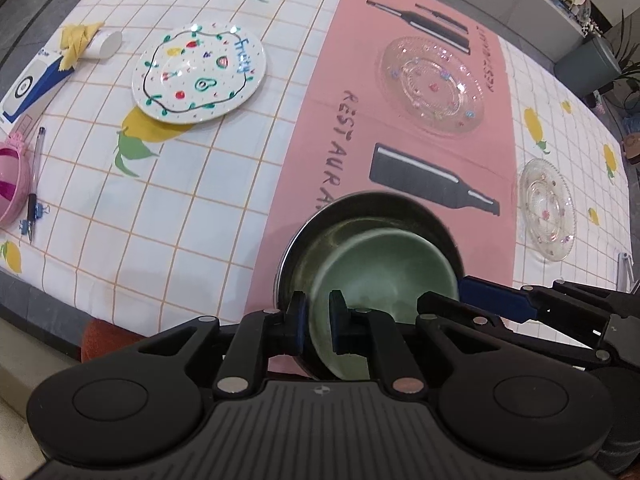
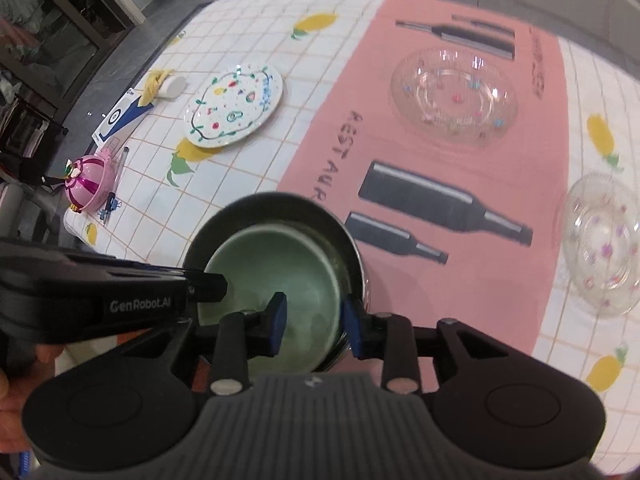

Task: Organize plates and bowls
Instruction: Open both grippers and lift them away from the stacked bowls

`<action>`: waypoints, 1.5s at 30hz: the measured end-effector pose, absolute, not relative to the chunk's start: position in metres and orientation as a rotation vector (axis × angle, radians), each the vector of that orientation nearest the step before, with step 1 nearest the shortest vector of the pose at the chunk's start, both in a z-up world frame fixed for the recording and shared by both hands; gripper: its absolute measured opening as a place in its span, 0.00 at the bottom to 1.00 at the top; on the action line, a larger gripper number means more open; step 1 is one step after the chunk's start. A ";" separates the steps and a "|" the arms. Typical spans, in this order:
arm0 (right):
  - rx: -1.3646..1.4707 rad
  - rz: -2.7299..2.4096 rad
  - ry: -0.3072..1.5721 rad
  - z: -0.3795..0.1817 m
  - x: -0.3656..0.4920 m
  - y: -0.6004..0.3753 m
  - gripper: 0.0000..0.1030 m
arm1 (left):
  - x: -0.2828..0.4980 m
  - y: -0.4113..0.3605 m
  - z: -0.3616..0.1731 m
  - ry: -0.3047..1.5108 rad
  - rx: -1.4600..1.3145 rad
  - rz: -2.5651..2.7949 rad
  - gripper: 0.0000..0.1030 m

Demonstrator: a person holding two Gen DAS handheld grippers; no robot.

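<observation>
Where the bench [image 1: 180,208] is spread with a checked lemon-print cloth [image 1: 208,184], a broad pink panel [image 1: 400,128] runs across it, printed with dark bottles and the partly covered word "RESTAURA". Near the front edge sits a dark metal bowl [image 1: 304,248] with a smaller green bowl [image 1: 380,264] lying tilted inside it. Farther back on the pink panel lies a large clear glass plate [image 1: 432,84] with small coloured flowers; a white plate [image 1: 199,73] painted with fruit and the blue word "Fruity" sits on the checked part to its left, and a smaller clear glass plate [image 1: 547,210] lies well apart to the right. The left gripper [image 1: 318,326] has its fingers [image 1: 298,326] drawn narrow around the near rim of the green bowl, one finger outside the wall and one inside, pinching it. The right gripper [image 2: 314,326] is set wider, one blue-padded finger inside the green bowl and the other outside its right wall, beside the metal bowl's rim; whether its pads actually touch the rim cannot be told. In the right wrist view the left gripper's side reads "GenRobot.AI". At the far left lie a blue and white box [image 1: 30,84], a pink round case [image 1: 10,184], a white cup [image 1: 105,44] on its side and a pen [image 1: 35,184].
</observation>
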State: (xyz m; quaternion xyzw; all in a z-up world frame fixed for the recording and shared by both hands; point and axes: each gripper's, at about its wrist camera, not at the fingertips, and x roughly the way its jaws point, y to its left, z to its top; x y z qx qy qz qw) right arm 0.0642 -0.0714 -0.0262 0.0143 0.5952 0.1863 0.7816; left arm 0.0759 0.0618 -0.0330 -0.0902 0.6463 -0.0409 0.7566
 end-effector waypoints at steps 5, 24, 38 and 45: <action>0.046 0.388 1.257 -0.018 0.064 -0.079 0.31 | 0.075 0.062 -0.023 1.378 -0.201 -0.104 0.13; 0.125 0.355 1.120 -0.001 0.037 -0.111 0.42 | 0.043 0.032 0.020 1.066 -0.064 -0.248 0.19; 0.359 0.224 0.877 -0.011 -0.009 -0.156 0.64 | -0.001 0.035 0.013 0.766 -0.296 -0.244 0.54; 0.437 0.216 0.800 -0.027 -0.018 -0.151 0.76 | -0.012 0.051 -0.007 0.742 -0.392 -0.216 0.70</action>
